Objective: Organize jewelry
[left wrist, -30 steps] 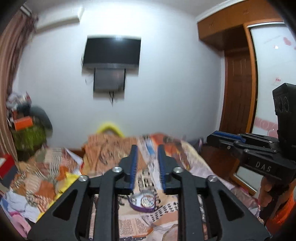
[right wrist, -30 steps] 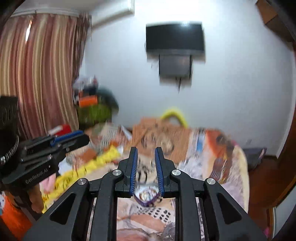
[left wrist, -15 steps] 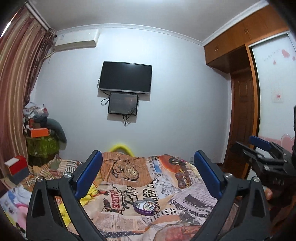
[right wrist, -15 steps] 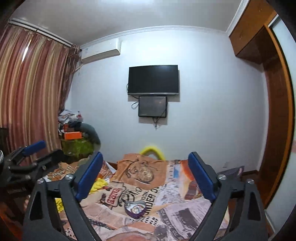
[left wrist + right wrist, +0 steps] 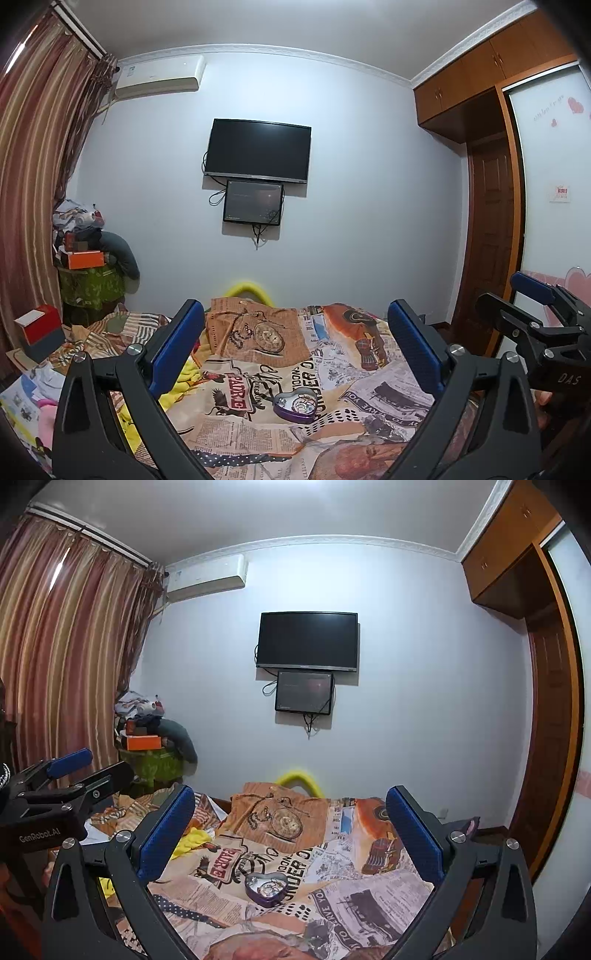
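Note:
A purple heart-shaped tin with jewelry inside lies open on the bed's newspaper-print cover. It also shows in the right wrist view. My left gripper is open wide and empty, held above and short of the tin. My right gripper is open wide and empty, also short of the tin. Each gripper shows at the edge of the other's view, the right gripper on the right and the left gripper on the left.
A TV hangs on the far wall. Piled clothes and boxes stand at the left by the curtain. A wooden wardrobe and door are at the right. Loose clothes lie on the bed's left side.
Both grippers have opened from nearly shut to wide open. Both have pulled back and tilted up, so the tin sits lower and farther off.

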Demonstrator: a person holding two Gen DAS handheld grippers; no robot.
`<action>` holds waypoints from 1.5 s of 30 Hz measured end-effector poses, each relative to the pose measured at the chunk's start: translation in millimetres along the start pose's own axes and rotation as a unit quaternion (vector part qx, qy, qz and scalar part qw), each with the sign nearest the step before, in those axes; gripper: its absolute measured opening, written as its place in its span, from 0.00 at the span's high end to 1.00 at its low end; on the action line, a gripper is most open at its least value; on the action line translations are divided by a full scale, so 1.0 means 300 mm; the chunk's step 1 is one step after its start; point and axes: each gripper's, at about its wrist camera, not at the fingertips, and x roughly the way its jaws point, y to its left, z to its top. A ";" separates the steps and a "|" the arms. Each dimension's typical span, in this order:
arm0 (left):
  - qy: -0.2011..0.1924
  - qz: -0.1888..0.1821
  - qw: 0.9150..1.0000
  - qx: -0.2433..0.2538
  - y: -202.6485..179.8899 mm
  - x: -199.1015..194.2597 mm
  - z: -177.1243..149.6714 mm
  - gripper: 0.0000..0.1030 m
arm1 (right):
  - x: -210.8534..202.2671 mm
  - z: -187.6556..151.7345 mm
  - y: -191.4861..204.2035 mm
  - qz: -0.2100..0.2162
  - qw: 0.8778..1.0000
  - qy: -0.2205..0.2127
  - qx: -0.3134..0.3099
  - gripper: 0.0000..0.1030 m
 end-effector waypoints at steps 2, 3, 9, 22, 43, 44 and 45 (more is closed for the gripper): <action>0.001 0.002 1.000 0.001 -0.002 0.001 -0.004 0.03 | 0.003 0.002 -0.004 0.001 1.000 0.002 0.003 0.00; 0.003 0.001 1.000 0.001 -0.003 0.004 -0.006 0.03 | -0.001 -0.003 -0.004 0.001 1.000 0.003 0.003 0.00; 0.009 0.000 1.000 0.001 -0.010 0.012 -0.009 0.02 | -0.003 -0.015 -0.006 -0.001 1.000 0.010 0.008 0.00; 0.013 0.001 1.000 0.002 -0.014 0.027 -0.023 0.01 | -0.008 -0.010 -0.020 -0.002 1.000 0.020 0.017 0.00; 0.025 -0.013 1.000 0.009 -0.016 0.043 -0.040 0.01 | 0.005 -0.017 -0.036 0.000 0.999 0.037 0.026 0.00; 0.025 -0.014 1.000 0.011 -0.017 0.043 -0.040 0.01 | 0.006 -0.019 -0.035 0.000 0.999 0.037 0.026 0.00; 0.025 -0.014 1.000 0.012 -0.018 0.043 -0.041 0.01 | 0.007 -0.019 -0.036 0.000 0.999 0.037 0.026 0.00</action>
